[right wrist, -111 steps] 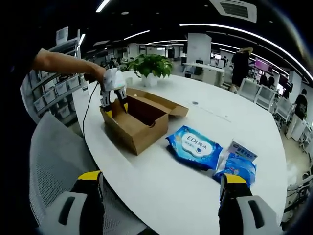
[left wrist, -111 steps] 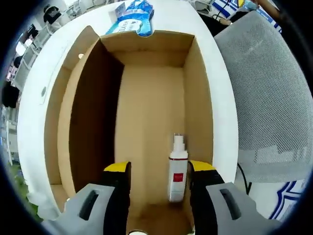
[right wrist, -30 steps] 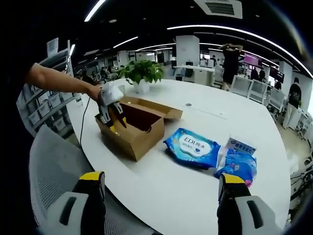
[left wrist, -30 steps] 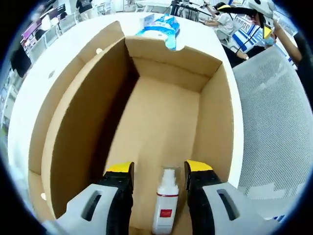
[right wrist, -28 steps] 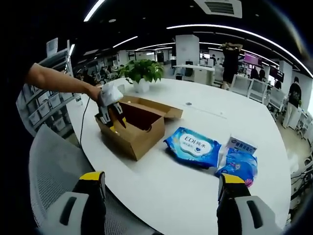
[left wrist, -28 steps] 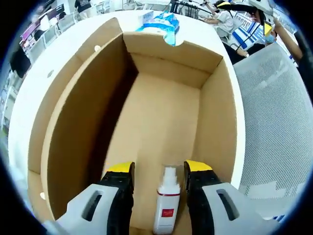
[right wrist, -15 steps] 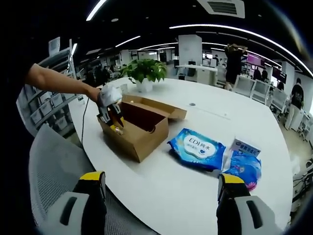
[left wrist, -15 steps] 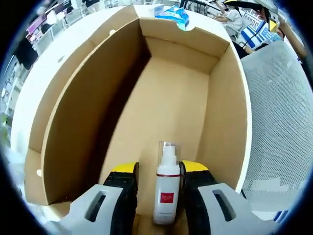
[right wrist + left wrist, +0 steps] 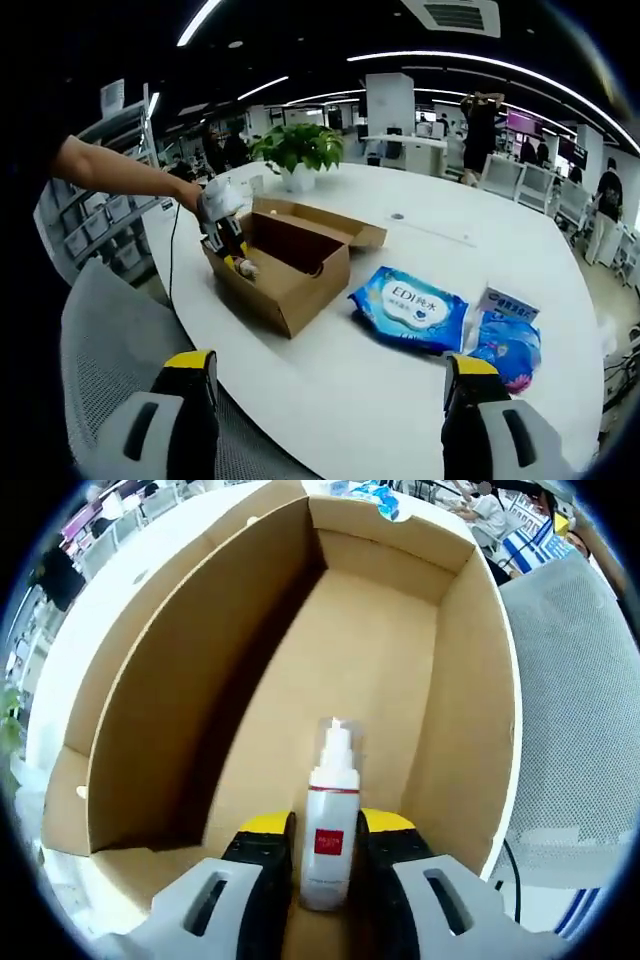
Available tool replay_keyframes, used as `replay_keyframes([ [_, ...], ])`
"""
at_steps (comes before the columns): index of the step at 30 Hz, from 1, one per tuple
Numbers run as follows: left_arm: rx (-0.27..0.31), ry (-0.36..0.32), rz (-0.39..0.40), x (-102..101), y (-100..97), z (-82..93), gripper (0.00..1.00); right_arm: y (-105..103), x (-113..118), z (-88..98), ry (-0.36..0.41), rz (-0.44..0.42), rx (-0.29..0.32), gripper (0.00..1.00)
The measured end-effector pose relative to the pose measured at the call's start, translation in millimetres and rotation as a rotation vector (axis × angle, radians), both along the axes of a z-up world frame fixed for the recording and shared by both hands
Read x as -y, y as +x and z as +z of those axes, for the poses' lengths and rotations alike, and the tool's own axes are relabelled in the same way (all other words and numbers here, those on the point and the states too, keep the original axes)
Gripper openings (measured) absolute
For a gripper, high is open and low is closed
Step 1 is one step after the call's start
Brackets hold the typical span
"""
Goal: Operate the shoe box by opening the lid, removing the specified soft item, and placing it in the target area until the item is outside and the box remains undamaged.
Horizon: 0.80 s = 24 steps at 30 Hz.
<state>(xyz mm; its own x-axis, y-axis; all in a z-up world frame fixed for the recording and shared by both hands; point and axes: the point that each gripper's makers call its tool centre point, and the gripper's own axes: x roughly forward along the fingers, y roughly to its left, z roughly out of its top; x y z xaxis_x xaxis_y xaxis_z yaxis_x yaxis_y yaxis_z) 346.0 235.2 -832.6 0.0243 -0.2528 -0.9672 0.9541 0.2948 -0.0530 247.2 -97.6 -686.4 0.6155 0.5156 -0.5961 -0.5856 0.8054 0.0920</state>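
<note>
While left tongs (image 9: 328, 830) clamp spray bottle (image 9: 328, 820), shoe box (image 9: 470, 710) walls stand apart.

We see our left gripper (image 9: 328, 852) and right gripper (image 9: 328, 400): grey plastic jaws with black inner faces and yellow tips.

Potted plant (image 9: 298, 150), grey mesh chair (image 9: 110, 340), perhaps wipes packs (image 9: 410, 306)

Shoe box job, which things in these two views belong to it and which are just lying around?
Part of the job:
cardboard shoe box, lid already open
white spray bottle, between the left gripper's jaws
left gripper

Just lying about:
blue wet-wipes pack
smaller blue packets
potted plant
mesh chair
</note>
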Motion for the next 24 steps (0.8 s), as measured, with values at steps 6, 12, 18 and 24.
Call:
replay_keyframes([
  [6, 0.028, 0.003, -0.018, 1.1, 2.3, 0.9, 0.20, -0.4, -5.5, 0.9, 0.017, 0.003, 0.002, 0.94],
  [12, 0.092, 0.009, -0.066, 3.0, 7.0, 3.3, 0.19, -1.6, -10.5, 1.7, 0.037, 0.003, 0.001, 0.93],
  [18, 0.151, 0.005, -0.089, 5.2, 13.5, 11.1, 0.19, -3.0, -17.3, 0.6, 0.058, 0.004, -0.009, 0.91],
  [24, 0.203, -0.012, -0.061, 9.6, 19.6, 24.7, 0.18, -4.0, -26.1, 0.7, 0.074, 0.010, -0.017, 0.90],
])
